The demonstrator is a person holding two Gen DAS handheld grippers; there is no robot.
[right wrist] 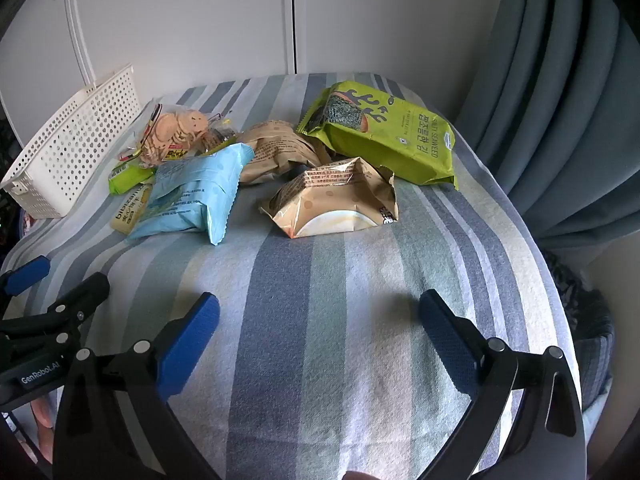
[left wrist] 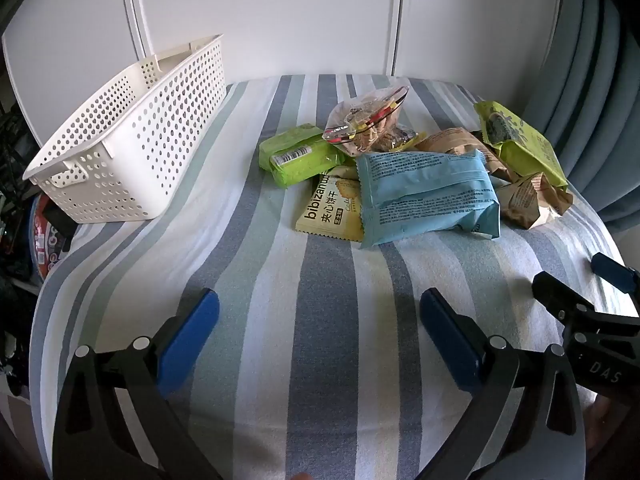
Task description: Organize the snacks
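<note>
A heap of snack packs lies on the striped cloth: a light blue pack [left wrist: 428, 196] [right wrist: 192, 196], a yellow biscuit pack [left wrist: 330, 210], a small green pack [left wrist: 300, 156], a clear bag of round crackers [left wrist: 366, 120] [right wrist: 176, 136], crumpled tan bags [right wrist: 336, 204] and a green seaweed pack [right wrist: 384, 140] [left wrist: 524, 144]. An empty white perforated basket [left wrist: 132, 136] [right wrist: 68, 148] stands at the left. My left gripper [left wrist: 320, 320] is open over bare cloth, short of the heap. My right gripper [right wrist: 320, 320] is open too, nothing between its fingers.
White cupboard doors [left wrist: 280, 16] rise behind the table. A blue-grey curtain [right wrist: 560, 92] hangs at the right. Clutter fills the space left of the table's edge [left wrist: 24, 240]. Striped cloth [right wrist: 320, 280] lies bare in front of the heap.
</note>
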